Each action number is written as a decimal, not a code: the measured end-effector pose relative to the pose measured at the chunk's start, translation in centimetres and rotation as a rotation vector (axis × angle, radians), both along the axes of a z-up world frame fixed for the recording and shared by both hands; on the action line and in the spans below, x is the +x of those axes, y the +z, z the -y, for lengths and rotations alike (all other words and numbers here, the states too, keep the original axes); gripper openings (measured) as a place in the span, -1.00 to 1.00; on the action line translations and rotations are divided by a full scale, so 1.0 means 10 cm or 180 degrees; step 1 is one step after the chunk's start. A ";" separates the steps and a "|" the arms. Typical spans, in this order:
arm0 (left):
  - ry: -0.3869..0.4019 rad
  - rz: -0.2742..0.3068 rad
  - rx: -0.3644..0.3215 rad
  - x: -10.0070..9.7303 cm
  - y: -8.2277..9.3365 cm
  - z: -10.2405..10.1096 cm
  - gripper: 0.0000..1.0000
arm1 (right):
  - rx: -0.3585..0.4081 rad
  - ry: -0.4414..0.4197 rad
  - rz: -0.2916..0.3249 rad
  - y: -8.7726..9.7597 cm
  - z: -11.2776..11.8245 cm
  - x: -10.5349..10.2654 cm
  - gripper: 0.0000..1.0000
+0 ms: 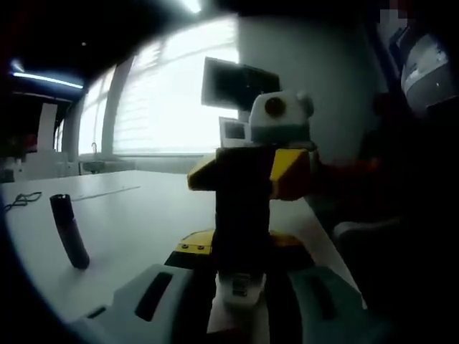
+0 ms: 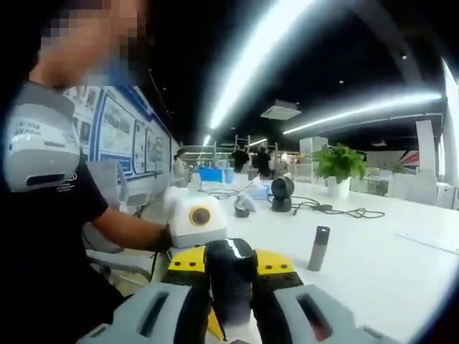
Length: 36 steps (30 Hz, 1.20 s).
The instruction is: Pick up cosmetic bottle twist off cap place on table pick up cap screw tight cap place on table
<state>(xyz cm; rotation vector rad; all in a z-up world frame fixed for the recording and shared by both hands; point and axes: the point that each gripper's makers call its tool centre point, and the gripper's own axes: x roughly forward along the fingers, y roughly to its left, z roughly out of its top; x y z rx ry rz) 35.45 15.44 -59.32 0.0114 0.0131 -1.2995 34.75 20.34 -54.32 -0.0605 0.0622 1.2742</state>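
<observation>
In the left gripper view, my left gripper (image 1: 240, 281) is shut on the white end of the cosmetic bottle (image 1: 240, 288), low between its pale jaws. My right gripper (image 1: 242, 215) faces it head-on, with its yellow body above, and closes over the bottle's other end. Seen from the right gripper view, my right gripper (image 2: 231, 294) is shut on the bottle's glossy black cap (image 2: 229, 276). The left gripper's yellow body (image 2: 275, 262) sits right behind the cap. The bottle is held above the white table (image 2: 373, 272).
A dark slim tube (image 1: 69, 231) (image 2: 318, 249) stands on the table off to the side. Farther back are a black round device (image 2: 282, 192), cables (image 2: 337, 211) and a potted plant (image 2: 337, 165). A person's arm (image 2: 122, 228) reaches in, with the table edge and a chair (image 1: 358, 233) beside it.
</observation>
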 end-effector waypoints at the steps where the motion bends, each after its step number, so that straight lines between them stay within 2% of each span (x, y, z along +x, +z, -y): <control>1: -0.0003 -0.0001 -0.0001 0.00 0.00 0.00 -0.70 | -0.0004 0.0003 0.0006 0.00 0.00 0.00 -0.67; 9: -0.0012 -0.0011 -0.0004 -0.02 0.00 0.00 -0.69 | -0.0023 0.0034 0.0058 0.00 -0.03 -0.04 -0.55; 36: -0.0017 -0.0013 -0.0013 -0.01 0.01 0.00 -0.69 | 0.0060 -0.0051 0.0107 0.08 0.06 -0.04 -0.55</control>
